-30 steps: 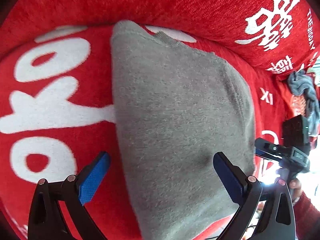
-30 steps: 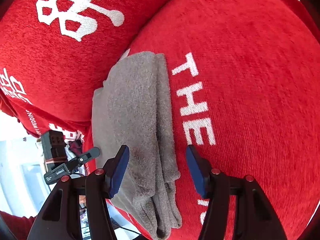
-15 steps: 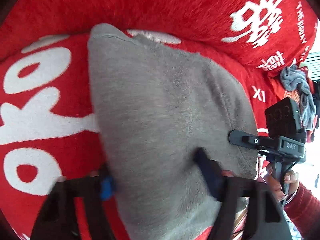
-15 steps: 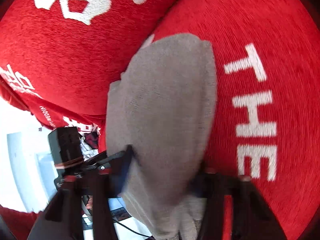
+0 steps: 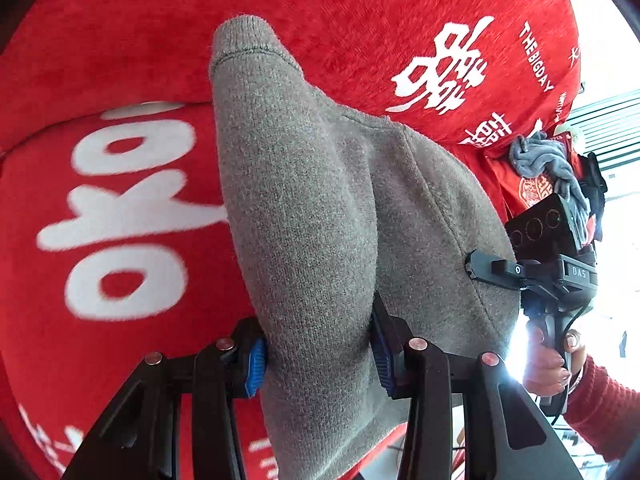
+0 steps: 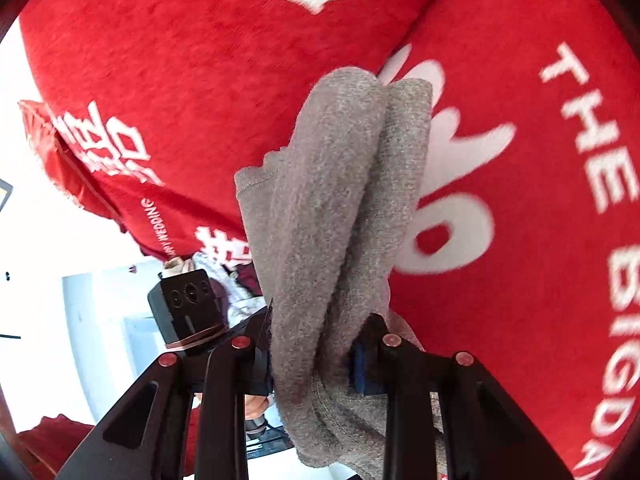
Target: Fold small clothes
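A grey knitted garment point(image 5: 320, 220) is held up above a red plush cover with white lettering point(image 5: 120, 208). My left gripper point(image 5: 318, 352) is shut on its near edge, and the cloth bulges between the blue pads point(image 5: 256, 364). My right gripper point(image 6: 312, 356) is shut on the other edge of the same grey garment point(image 6: 340, 200), which hangs in folded layers. The right gripper also shows in the left wrist view point(image 5: 544, 264), with the hand that holds it.
The red cover with white lettering point(image 6: 520, 160) fills the surface and the raised cushion behind it point(image 5: 400, 20). A crumpled blue-grey cloth point(image 5: 548, 160) lies at the far right. The other gripper's camera block point(image 6: 186, 304) shows in the right wrist view.
Both grippers were open around the garment as it lay flat. They have closed on its edges and lifted it, so it now hangs bunched between them.
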`<state>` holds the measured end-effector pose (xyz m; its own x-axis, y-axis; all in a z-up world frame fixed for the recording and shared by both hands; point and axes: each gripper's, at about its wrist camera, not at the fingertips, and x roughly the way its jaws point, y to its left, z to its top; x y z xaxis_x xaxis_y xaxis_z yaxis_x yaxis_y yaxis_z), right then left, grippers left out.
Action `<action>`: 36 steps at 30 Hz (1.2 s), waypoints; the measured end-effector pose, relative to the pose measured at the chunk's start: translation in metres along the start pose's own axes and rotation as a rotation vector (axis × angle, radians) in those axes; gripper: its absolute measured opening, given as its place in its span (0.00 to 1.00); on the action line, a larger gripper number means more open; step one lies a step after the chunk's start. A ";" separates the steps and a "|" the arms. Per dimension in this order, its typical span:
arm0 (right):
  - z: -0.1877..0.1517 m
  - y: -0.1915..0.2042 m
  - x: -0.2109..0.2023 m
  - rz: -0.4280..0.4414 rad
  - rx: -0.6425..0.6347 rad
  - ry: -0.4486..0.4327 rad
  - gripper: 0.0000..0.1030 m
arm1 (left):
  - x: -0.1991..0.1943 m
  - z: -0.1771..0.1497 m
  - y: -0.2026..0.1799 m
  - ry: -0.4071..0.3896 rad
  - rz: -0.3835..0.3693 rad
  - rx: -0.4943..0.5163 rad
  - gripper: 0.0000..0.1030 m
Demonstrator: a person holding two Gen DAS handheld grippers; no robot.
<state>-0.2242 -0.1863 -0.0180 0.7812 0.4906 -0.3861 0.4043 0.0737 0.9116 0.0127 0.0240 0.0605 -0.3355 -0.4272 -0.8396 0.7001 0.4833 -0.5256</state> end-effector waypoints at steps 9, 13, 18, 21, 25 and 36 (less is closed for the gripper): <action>-0.054 0.008 0.081 0.021 0.044 0.078 0.30 | -0.039 -0.057 0.060 0.022 0.090 -0.062 0.43; -0.063 0.000 0.112 -0.055 0.043 0.103 0.30 | -0.035 -0.071 0.090 0.018 0.165 -0.089 0.44; -0.055 0.016 0.113 -0.532 -0.096 0.087 0.35 | -0.044 -0.083 0.117 -0.032 0.360 -0.158 0.44; -0.063 0.042 0.100 -0.726 -0.228 0.051 0.28 | -0.056 -0.088 0.123 -0.047 0.389 -0.174 0.44; -0.080 0.075 0.093 -0.720 -0.316 0.019 0.09 | -0.074 -0.090 0.108 -0.080 0.341 -0.095 0.44; -0.086 0.036 0.144 -0.782 -0.304 0.050 0.04 | -0.009 -0.082 0.087 -0.035 0.341 -0.015 0.45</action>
<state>-0.1383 -0.0389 -0.0288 0.3040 0.2384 -0.9224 0.6692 0.6357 0.3848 0.0248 0.1329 0.0107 -0.0620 -0.2649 -0.9623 0.7587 0.6140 -0.2179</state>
